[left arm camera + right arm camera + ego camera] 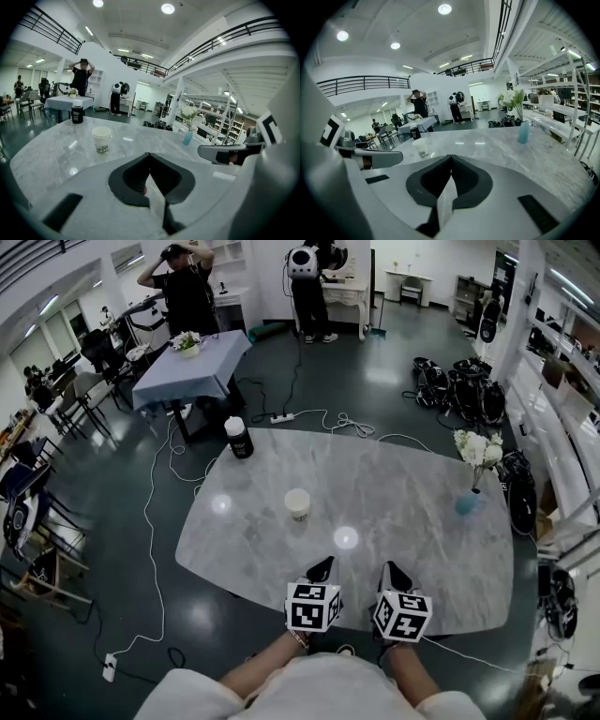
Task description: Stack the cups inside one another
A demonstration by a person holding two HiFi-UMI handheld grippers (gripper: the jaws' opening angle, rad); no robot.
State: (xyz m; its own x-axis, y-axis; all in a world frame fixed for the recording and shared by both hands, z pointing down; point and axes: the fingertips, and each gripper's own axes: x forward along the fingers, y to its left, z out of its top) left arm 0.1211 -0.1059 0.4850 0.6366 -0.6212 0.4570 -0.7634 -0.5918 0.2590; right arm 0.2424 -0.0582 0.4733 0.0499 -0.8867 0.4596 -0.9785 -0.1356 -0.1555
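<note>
Worktop (403, 521): grey marble, dark floor (112, 549) around.
Cup (297, 504): upright, mid-worktop.
Vase (466, 502): blue, holds white flowers (476, 448).
Jaws: left gripper (325, 564), right gripper (389, 569) pressed together, empty.

Bright, even light from ceiling lamps (168, 8), glare spots on the table (403, 512), fisheye bending, black corners.

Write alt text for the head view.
Left tool and right tool are held shut and empty, side by side, over the near edge of a grey marble-look table. A white paper cup stands mid-table, with a black white-lidded canister far left and a blue flower vase at right.
</note>
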